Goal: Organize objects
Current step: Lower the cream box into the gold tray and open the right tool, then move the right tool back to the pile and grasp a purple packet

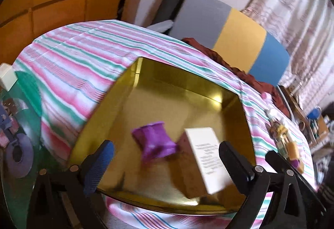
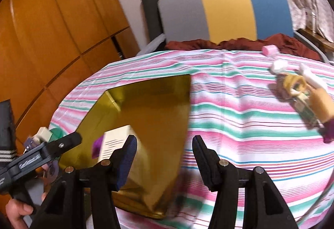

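A gold tin box [image 1: 158, 91] stands open on the striped cloth; it also shows in the right wrist view [image 2: 158, 103]. Inside lie a purple spool-like piece [image 1: 155, 142] and a white-topped brown box [image 1: 205, 158], both also in the right wrist view, the purple piece [image 2: 97, 146] beside the box [image 2: 117, 141]. My left gripper [image 1: 167, 151] is open and empty just above the tin's near side. My right gripper [image 2: 165, 147] is open and empty over the tin's right edge. A row of small items [image 2: 302, 95] lies at the cloth's right.
The striped cloth [image 2: 240, 116] covers the table. A green lid [image 1: 27, 91] and small items lie at the left edge. A grey, yellow and blue chair back [image 2: 227, 11] with dark red cloth stands behind. A wooden cabinet [image 2: 52, 26] is at the left.
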Demonstrator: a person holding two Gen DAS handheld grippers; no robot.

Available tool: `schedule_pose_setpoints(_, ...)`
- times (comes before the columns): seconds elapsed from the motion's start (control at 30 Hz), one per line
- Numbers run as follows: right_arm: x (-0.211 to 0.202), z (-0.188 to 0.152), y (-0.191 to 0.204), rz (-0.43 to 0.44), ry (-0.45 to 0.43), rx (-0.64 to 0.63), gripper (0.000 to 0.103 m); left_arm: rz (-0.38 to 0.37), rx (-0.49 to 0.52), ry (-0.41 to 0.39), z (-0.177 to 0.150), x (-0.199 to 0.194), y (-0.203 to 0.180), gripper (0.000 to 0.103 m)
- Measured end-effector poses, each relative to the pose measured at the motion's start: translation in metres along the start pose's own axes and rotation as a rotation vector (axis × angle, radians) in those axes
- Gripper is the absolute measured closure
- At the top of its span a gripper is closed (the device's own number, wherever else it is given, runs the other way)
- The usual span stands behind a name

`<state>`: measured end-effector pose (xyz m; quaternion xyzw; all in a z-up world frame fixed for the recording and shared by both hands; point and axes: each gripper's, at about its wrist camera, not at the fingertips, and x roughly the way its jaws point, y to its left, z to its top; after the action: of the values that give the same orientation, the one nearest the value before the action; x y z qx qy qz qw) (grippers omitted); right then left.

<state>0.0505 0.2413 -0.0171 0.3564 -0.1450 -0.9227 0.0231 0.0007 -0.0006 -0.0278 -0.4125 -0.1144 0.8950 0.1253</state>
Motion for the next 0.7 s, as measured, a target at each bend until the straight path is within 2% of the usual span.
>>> schedule_pose_setpoints(0.23,-0.013,-0.008,-0.054,-0.132,-0.014,0.068,0.047,-0.128,0.132,0.008,-0.014,-0.003,-0.046,0.0)
schedule_pose_setpoints(0.33,-0.022,-0.019,-0.085,-0.216,-0.014,0.11,0.047,-0.18,0.184,0.026,-0.02,-0.001,-0.07,0.0)
schedule_pose_setpoints(0.53,-0.044,-0.046,-0.151,-0.386,-0.043,0.236,0.047,-0.252,0.261,0.038,-0.034,0.001,-0.11,0.0)
schedule_pose_setpoints(0.7,-0.065,-0.041,-0.201,-0.497,-0.104,0.318,0.047,-0.285,0.324,0.058,-0.045,0.003,-0.138,0.0)
